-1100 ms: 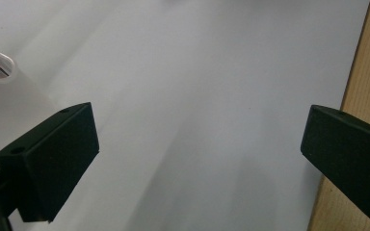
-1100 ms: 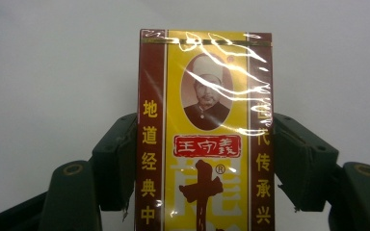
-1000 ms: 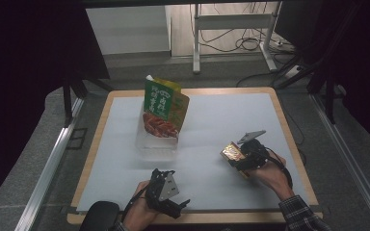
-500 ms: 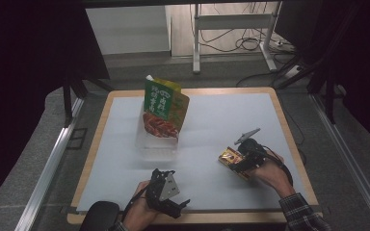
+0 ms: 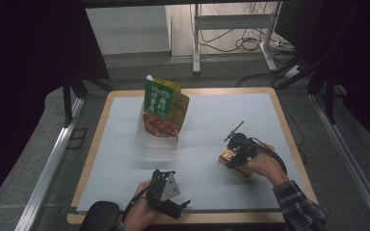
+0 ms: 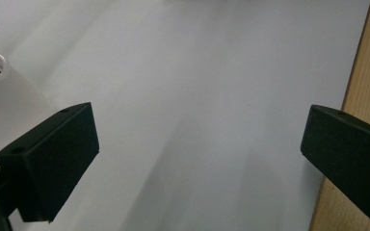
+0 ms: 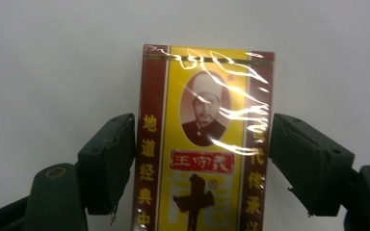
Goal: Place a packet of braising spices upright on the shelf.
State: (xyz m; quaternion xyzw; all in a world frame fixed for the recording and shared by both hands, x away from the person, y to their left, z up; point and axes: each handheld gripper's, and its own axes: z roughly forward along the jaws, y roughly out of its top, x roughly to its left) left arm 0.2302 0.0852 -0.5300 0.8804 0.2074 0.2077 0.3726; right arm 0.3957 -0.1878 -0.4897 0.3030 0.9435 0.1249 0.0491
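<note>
The right gripper clamps a yellow-and-maroon box by its two long sides, its jaws pressed against the edges, low over the white mat at about four o'clock on the table. The left gripper sits near the front edge at about six o'clock with its jaws spread wide and nothing between them. A green pouch stands upright in a clear container toward eleven o'clock, well apart from both.

Wood-edged counter under a white sheet, grey carpeted floor, metal rails at both sides, white frame stand with cables behind, dark surroundings
</note>
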